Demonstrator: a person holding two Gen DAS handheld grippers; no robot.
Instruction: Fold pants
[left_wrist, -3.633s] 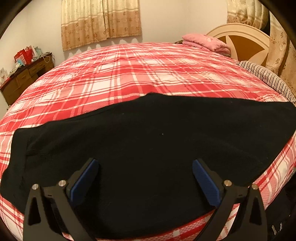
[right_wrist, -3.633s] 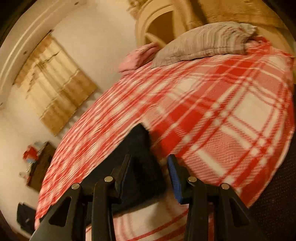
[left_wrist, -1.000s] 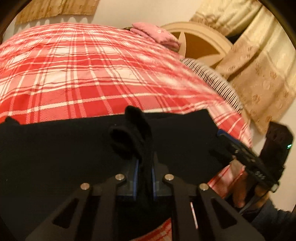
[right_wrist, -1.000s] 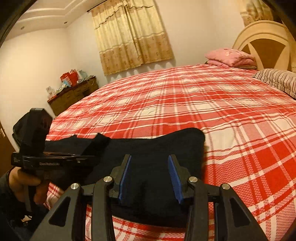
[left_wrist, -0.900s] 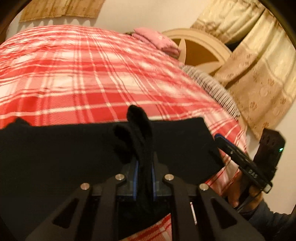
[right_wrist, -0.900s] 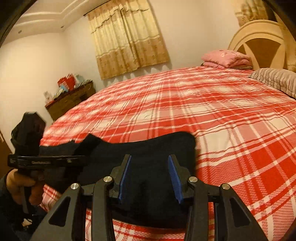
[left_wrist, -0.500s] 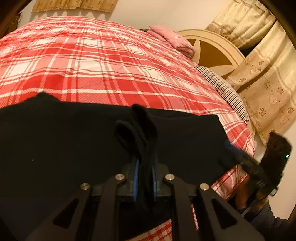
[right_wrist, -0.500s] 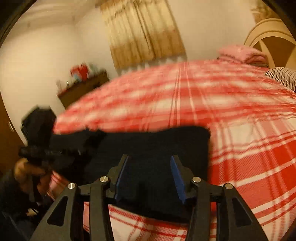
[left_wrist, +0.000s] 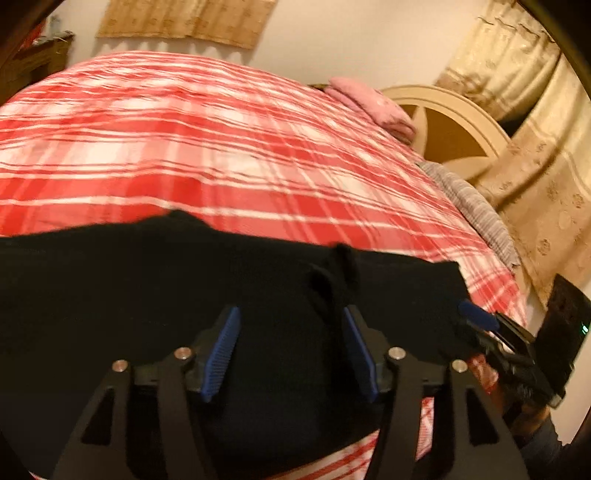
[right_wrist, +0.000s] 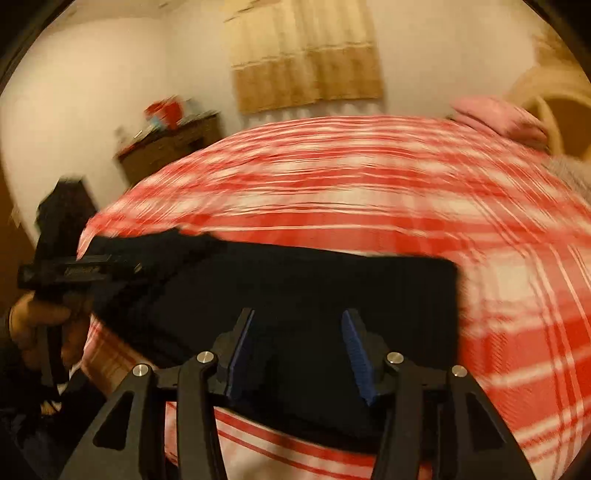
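Black pants (left_wrist: 155, 288) lie spread along the near edge of the red plaid bed (left_wrist: 221, 147). My left gripper (left_wrist: 291, 343) is open just above them; a raised pinch of black cloth (left_wrist: 338, 277) stands beside its right finger. My right gripper (right_wrist: 297, 343) is open over the pants' right end (right_wrist: 332, 291), jaws apart and empty. The right gripper also shows at the pants' right end in the left wrist view (left_wrist: 491, 332), and the left gripper at far left in the right wrist view (right_wrist: 74, 273).
A pink folded blanket (left_wrist: 373, 110) and a striped pillow (left_wrist: 476, 218) lie by the cream headboard (left_wrist: 454, 125). A wooden dresser (right_wrist: 170, 147) stands by the far wall. Curtains (right_wrist: 306, 59) hang behind the bed.
My left gripper has opened and let go of the pinched fold of pants, which now stands loose. Both views have swung; the right gripper stays open over the pants.
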